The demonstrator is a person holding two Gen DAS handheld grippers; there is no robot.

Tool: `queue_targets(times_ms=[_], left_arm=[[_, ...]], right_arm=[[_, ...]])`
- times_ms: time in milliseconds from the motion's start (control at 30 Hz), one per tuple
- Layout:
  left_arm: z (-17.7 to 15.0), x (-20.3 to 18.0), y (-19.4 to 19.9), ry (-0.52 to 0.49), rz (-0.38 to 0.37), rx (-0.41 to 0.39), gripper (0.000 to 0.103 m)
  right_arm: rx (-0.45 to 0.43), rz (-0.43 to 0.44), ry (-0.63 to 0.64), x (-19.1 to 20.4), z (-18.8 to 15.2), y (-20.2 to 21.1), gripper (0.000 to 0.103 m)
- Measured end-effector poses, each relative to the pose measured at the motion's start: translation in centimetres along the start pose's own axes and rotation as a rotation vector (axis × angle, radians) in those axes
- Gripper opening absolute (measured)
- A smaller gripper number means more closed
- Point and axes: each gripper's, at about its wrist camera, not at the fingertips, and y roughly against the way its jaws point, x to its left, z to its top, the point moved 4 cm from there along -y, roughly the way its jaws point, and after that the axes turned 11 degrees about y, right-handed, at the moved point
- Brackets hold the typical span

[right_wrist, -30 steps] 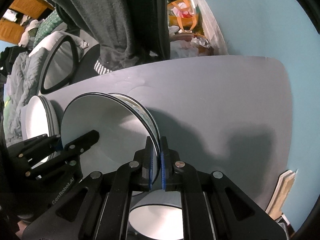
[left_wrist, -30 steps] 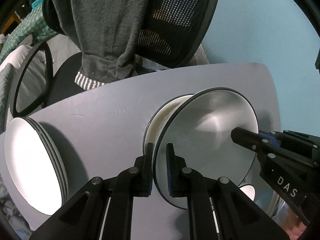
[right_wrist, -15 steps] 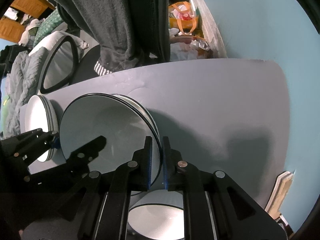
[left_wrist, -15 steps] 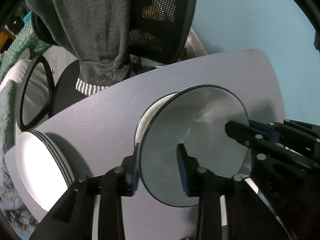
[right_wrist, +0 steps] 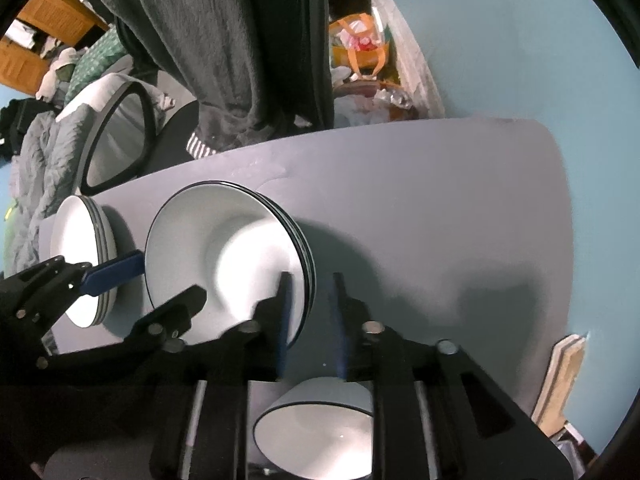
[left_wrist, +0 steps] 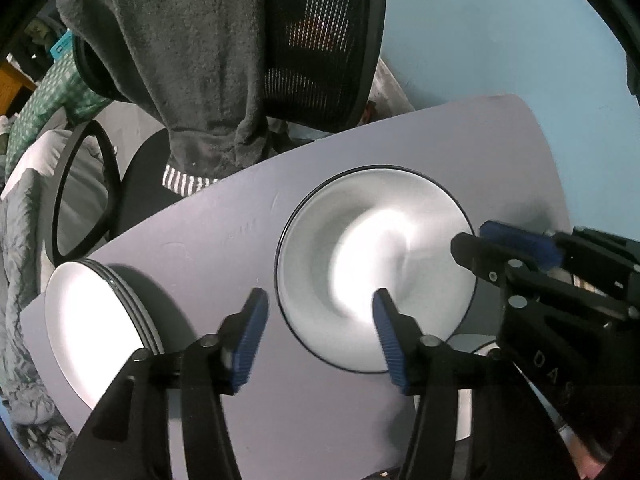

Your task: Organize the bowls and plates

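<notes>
We have just let go: the left gripper (left_wrist: 316, 330) has been opening wide and the right gripper (right_wrist: 310, 316) partway, freeing the bowl (left_wrist: 376, 268), now stacked mid-table (left_wrist: 500, 152), plates (left_wrist: 96, 332) near its left edge.

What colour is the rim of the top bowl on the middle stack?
Black, on a white bowl; the left wrist view shows it best.
</notes>
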Motion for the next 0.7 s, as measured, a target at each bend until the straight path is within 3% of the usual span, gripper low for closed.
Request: queue_targets(times_ms=[400,700], left_arm=[[-1.0,1.1,5.7,0.046,-0.045,-0.142,0.067],[-1.9,1.5,9.6,0.061,-0.084,-0.247,0.07]], right_arm=[[-0.108,-0.088,0.028,0.6,0.2,4.6,0.043],[-0.164,-0.078,0.01,1.0,-0.1,8.1,0.057]])
